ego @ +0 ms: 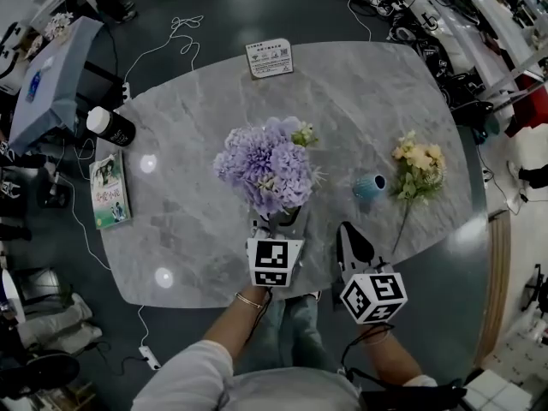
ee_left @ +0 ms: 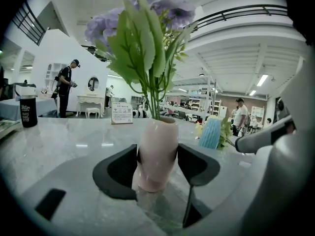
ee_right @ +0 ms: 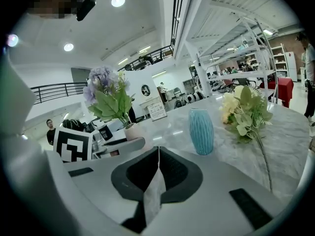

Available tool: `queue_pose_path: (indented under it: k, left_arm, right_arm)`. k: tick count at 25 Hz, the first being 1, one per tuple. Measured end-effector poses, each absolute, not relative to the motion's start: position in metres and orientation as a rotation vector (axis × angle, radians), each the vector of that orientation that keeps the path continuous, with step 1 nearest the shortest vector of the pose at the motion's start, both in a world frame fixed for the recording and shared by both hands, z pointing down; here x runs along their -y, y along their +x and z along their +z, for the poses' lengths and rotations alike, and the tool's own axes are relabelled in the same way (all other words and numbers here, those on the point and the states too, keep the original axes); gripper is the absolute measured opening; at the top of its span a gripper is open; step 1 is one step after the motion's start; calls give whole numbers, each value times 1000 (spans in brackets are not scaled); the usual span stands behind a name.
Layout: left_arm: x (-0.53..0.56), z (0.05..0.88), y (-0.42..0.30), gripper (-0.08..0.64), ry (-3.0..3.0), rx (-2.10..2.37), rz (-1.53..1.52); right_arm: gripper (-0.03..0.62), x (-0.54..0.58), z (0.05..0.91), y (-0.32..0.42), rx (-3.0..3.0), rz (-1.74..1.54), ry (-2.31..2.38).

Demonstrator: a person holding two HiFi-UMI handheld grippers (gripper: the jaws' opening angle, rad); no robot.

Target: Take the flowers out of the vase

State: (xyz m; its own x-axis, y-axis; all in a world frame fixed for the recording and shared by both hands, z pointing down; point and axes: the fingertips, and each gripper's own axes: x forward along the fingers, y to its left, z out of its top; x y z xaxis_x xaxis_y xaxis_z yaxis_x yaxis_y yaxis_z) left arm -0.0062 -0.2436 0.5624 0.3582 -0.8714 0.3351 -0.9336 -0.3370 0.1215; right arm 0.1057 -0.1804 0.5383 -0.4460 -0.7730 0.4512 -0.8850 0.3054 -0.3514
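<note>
Left gripper view: the left tongs (ee_left: 157,162) are clenched on a pale pink vase (ee_left: 158,134), which is pressed from both sides and stands upright on the grey marbled tabletop (ee_left: 59,151). Green stems and broad leaves (ee_left: 142,48) rise from its mouth, topped by a full head of lilac purple flowers (ee_left: 165,6) directly above the tongs. The right tongs (ee_right: 157,167) are closed with nothing between them, just right of the pink vase. Ahead of them a ribbed blue vase (ee_right: 202,131) stands, and yellow flowers (ee_right: 243,109) are laid flat beyond it to the right.
</note>
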Motion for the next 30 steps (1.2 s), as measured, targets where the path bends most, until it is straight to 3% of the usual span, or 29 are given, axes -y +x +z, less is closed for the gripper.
queue_pose_path:
  k: [15,18,30]
  left_arm:
    - [244,564,-5,265,2431,1462,338]
    - [243,563,-5,265,2457,1423,342]
    - [243,561,-4,262,2548,1316,356]
  right_arm:
    - [16,220,502,49,2581,727,1296]
    - [85,228,496,33,2620,708,1227]
    - [135,251,495,-14,2663,621,1099]
